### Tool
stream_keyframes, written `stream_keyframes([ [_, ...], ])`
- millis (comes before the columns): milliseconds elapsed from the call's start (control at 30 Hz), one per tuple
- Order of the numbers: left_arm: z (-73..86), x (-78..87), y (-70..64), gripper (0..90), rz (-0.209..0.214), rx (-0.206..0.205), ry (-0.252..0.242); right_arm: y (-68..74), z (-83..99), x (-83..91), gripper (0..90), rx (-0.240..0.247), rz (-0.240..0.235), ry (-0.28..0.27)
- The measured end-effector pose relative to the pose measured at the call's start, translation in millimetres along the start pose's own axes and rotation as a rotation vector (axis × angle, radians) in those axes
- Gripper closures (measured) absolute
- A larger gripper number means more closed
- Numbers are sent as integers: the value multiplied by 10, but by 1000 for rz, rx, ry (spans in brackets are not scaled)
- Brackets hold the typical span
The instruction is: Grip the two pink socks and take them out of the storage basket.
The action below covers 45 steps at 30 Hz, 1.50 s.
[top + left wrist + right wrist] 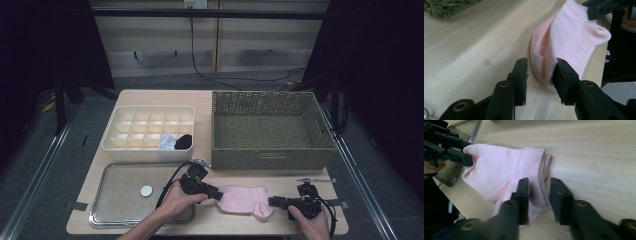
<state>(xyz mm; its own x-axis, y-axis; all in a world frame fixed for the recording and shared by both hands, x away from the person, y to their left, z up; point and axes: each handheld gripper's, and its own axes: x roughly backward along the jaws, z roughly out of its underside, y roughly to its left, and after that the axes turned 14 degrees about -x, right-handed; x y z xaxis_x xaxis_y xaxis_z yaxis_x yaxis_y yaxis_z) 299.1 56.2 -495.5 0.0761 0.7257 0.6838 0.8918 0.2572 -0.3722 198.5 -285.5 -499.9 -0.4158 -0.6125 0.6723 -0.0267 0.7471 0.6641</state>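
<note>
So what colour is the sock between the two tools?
Pale pink sock, with small white lettering; it shows best in the left gripper view.

One pink sock (245,199), one wicker basket (270,157), one divided organizer (120,145) holding two rolled sock bundles (175,142), one metal tray (112,212), two grippers (218,194)

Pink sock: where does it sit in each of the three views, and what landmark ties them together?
High view: the pink sock lies on the table's near edge, between the two grippers.
Left gripper view: pink sock at centre right, one end between the open jaws.
Right gripper view: pink sock at centre left, one end between the open jaws.
Shared landmark: the wooden table.
</note>
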Motion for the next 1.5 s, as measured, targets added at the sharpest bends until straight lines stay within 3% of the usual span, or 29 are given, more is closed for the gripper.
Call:
stream_keyframes([
  [100,8,-5,-8,640,3,0,-7,-7,-8,4,832,-3,-37,-2],
  [500,24,21,-16,630,1,-2,-8,23,-53,81,856,-7,-97,-34],
  [733,19,8,-10,611,18,6,-18,51,-114,140,858,4,-92,-50],
  [933,-6,-17,-23,656,27,-8,-7,105,-136,138,858,25,-85,-48],
  [1167,13,43,-4,606,9,15,-23,171,-182,146,858,45,-95,-54],
  [1333,26,33,2,709,13,4,-12,200,-182,148,858,53,-98,-53],
  [1500,15,-4,-16,729,16,0,-7,212,-189,142,858,62,-101,-53],
])
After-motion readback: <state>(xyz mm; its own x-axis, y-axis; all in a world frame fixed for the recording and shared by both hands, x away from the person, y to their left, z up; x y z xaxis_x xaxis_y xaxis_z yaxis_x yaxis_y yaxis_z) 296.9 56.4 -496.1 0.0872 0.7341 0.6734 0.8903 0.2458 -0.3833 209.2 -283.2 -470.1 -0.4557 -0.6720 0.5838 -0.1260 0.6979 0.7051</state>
